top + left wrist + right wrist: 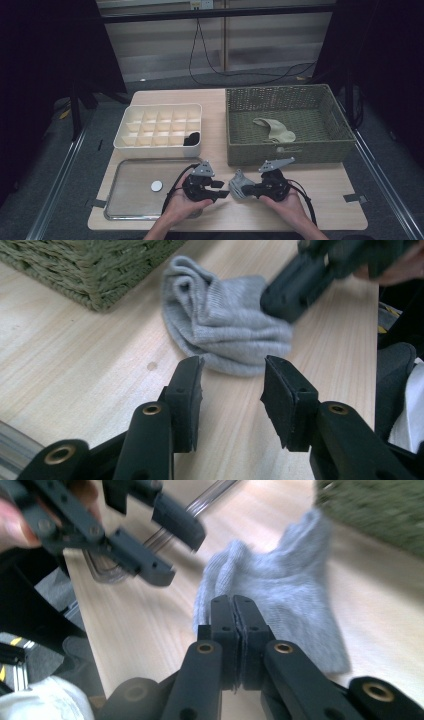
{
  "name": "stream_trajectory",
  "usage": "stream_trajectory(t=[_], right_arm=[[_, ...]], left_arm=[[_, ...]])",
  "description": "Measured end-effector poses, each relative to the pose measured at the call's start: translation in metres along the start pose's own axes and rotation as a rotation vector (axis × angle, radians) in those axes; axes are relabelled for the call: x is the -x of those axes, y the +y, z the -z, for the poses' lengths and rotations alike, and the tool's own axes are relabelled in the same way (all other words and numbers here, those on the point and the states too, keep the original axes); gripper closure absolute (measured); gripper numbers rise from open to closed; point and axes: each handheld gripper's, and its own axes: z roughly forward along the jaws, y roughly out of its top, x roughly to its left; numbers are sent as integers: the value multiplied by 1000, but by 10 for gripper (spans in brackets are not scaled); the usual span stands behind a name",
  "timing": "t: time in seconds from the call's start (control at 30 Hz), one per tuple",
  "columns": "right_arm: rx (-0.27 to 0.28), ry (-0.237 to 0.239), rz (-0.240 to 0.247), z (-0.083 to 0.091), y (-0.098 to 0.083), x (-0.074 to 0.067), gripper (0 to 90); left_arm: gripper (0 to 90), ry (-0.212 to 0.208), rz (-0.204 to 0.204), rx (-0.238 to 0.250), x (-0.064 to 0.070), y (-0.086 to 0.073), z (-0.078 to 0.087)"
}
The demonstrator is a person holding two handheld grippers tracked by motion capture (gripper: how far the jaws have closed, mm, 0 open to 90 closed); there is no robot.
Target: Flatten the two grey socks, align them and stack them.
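A crumpled grey sock [239, 186] lies on the wooden table near its front edge, between the two grippers. In the left gripper view the sock [225, 325] lies just beyond my left gripper [232, 385], whose jaws stand open with nothing between them. My right gripper [232, 602] is shut, its tips pinched on the sock's [280, 585] near edge. From above, the left gripper [223, 189] faces right and the right gripper [248, 190] faces left, close together. The right gripper [295, 290] holds the sock's far side.
A woven green basket [330, 107] at the back right holds a beige sock [274, 129]. A white divided organiser [125, 135] at the back left has a dark item [192, 138] in one cell. A metal tray [130, 205] at the front left carries a white disc [157, 186].
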Motion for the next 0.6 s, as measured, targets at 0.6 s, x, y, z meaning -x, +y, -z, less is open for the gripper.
stream_trajectory(t=[0.6], right_arm=[[40, -30, -15, 16, -2, 3, 862]], left_arm=[[731, -16, -11, 82, 3, 28, -5]])
